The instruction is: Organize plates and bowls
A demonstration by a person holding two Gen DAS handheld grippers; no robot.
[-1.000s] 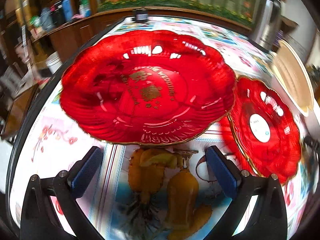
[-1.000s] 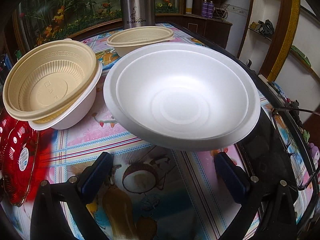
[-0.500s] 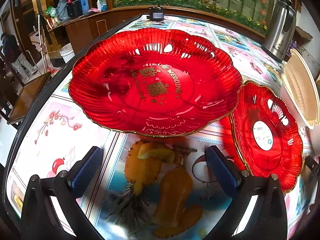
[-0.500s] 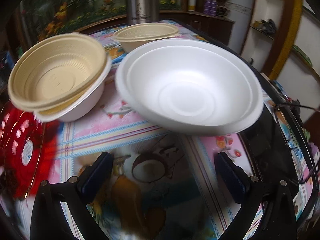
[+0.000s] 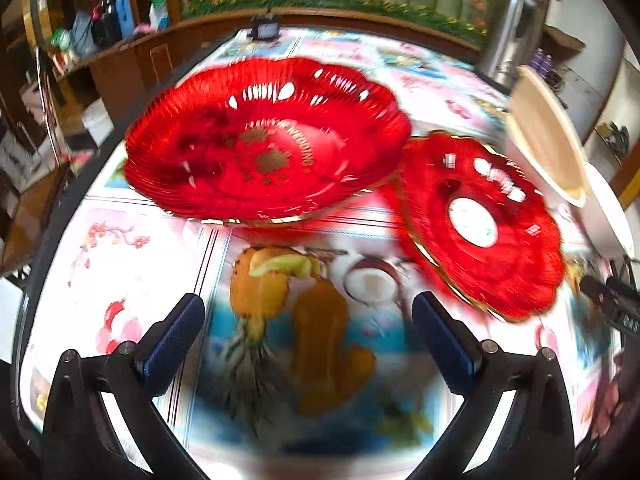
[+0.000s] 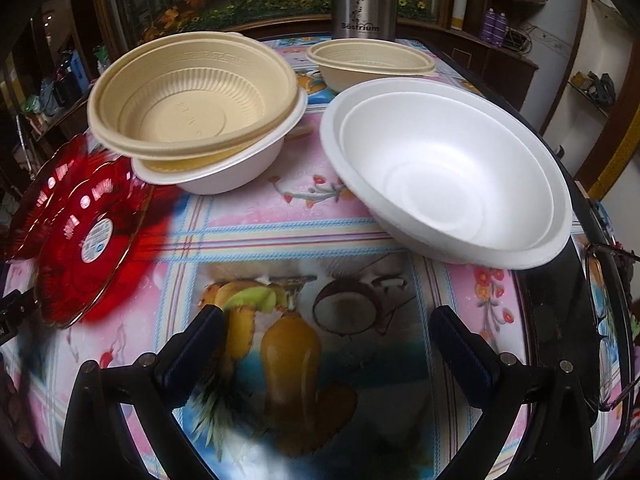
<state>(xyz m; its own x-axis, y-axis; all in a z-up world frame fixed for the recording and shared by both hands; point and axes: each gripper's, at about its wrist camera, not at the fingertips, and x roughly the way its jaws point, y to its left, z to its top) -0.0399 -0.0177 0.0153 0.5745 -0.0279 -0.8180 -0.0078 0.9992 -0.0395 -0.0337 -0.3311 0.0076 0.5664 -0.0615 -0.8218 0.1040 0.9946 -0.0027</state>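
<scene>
A large red scalloped plate (image 5: 264,140) with gold lettering lies on the table ahead of my left gripper (image 5: 308,320), which is open and holds nothing. A smaller red plate (image 5: 480,224) with a white sticker sits to its right, also seen at the left in the right wrist view as the small red plate (image 6: 92,240). My right gripper (image 6: 326,330) is open over the tablecloth. Ahead of it stand nested white foam bowls (image 6: 448,168), a beige bowl (image 6: 192,100) tilted inside a white bowl (image 6: 224,168), and a second beige bowl (image 6: 368,60) farther back.
A steel flask (image 6: 366,0) stands at the table's far edge. Eyeglasses (image 6: 608,320) lie near the right edge. The table (image 6: 280,216) wears a glossy fruit-print cloth. A wooden counter with bottles (image 5: 104,24) runs behind on the left.
Both grippers have pulled back from the dishes and swung: the red plates look smaller and farther, and the right view has turned left, bringing the small red plate more into sight.
</scene>
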